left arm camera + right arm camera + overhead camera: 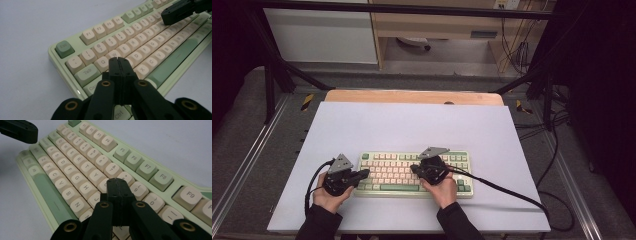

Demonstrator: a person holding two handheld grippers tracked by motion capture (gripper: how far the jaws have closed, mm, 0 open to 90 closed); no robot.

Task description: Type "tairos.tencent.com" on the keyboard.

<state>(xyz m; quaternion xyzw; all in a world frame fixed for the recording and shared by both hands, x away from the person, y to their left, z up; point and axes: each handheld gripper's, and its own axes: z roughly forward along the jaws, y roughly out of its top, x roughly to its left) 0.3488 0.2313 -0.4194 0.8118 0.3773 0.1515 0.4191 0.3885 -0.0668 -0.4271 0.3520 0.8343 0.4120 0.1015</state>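
Observation:
A pale green keyboard (387,159) with cream and green keycaps lies on the white sheet near the front. My left gripper (365,174) is at its left end, jaws shut and empty. In the left gripper view the tip (118,60) hovers over the keyboard (140,37) around the A and S keys. My right gripper (413,169) is over the middle of the keyboard, also shut with nothing held. Its tip (117,181) sits above the keyboard (75,167) near the U and J keys; contact with a key is unclear.
The white sheet (412,125) covers a wooden table whose back edge (412,96) shows. A black cable (512,192) trails right from the right gripper across the sheet. Black frame bars and more cables stand beyond the table's sides.

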